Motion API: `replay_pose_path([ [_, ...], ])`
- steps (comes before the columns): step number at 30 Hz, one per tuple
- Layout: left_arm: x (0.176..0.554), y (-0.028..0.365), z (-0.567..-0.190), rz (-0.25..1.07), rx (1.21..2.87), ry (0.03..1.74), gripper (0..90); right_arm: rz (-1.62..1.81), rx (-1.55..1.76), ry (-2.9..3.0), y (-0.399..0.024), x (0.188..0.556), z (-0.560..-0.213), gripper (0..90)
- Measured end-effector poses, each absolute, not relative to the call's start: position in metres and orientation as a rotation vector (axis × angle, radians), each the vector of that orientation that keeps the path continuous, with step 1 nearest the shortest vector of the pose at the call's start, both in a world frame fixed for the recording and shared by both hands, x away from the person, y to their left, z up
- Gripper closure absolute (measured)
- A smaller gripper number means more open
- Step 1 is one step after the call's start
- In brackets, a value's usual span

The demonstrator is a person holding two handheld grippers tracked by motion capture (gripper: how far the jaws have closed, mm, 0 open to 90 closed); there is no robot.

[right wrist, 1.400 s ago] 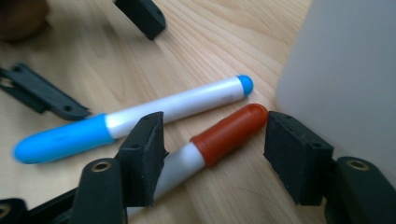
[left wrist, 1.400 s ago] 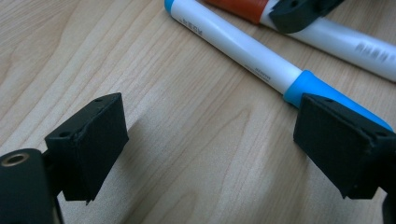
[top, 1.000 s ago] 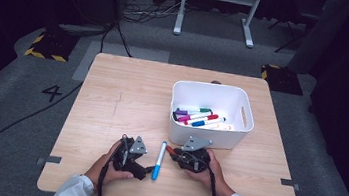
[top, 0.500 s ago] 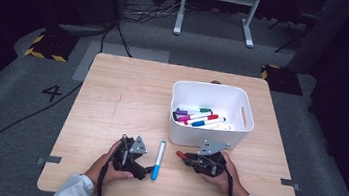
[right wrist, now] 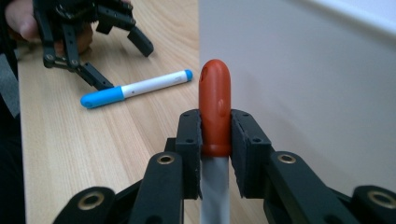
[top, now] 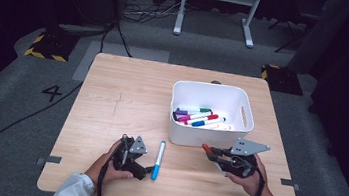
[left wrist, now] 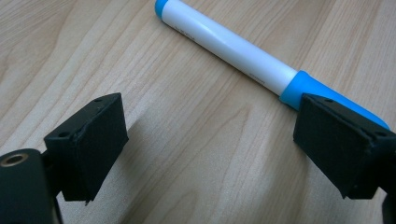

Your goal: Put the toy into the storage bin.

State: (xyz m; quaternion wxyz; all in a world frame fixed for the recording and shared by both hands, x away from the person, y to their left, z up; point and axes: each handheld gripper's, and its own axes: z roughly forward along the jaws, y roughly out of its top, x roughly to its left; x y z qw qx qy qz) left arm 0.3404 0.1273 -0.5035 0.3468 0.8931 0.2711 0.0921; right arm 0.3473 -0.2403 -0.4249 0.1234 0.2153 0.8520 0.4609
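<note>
My right gripper (top: 209, 152) is shut on a red-capped marker (top: 205, 147), held just in front of the white bin (top: 212, 88) near its right corner. In the right gripper view the pads (right wrist: 189, 140) clamp the red cap (right wrist: 215, 107) next to the bin's wall (right wrist: 303, 79). A blue-capped marker (top: 157, 160) lies flat on the table. My left gripper (top: 145, 165) rests on the wood just left of it, open. In the left gripper view the blue marker (left wrist: 233, 49) lies beyond the wide-apart jaws, its cap passing behind the right pad (left wrist: 343, 144).
Several coloured markers (top: 199, 118) lie inside the bin. The wooden table (top: 123, 91) has bare room to the left and behind the bin. In the right gripper view the left gripper (right wrist: 121, 63) and a hand sit beyond the blue marker (right wrist: 135, 88).
My right gripper has moved to the right and risen with the red-capped marker, from beside the blue marker to the bin's front right. The left gripper and blue marker have stayed put.
</note>
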Motion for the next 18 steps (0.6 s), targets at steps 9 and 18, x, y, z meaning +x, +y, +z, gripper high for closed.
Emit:
replay_pose_path([
  [9, 0.341, 0.127, -0.504, 0.233, 2.315, 0.702, 9.5, 1.381, 0.593, 2.373, -0.274, 0.343, -0.379, 74.9],
  [18, 0.341, 0.127, -0.504, 0.232, 2.314, 0.705, 9.4, 1.343, 0.558, 2.33, -0.284, 0.36, -0.33, 74.9],
])
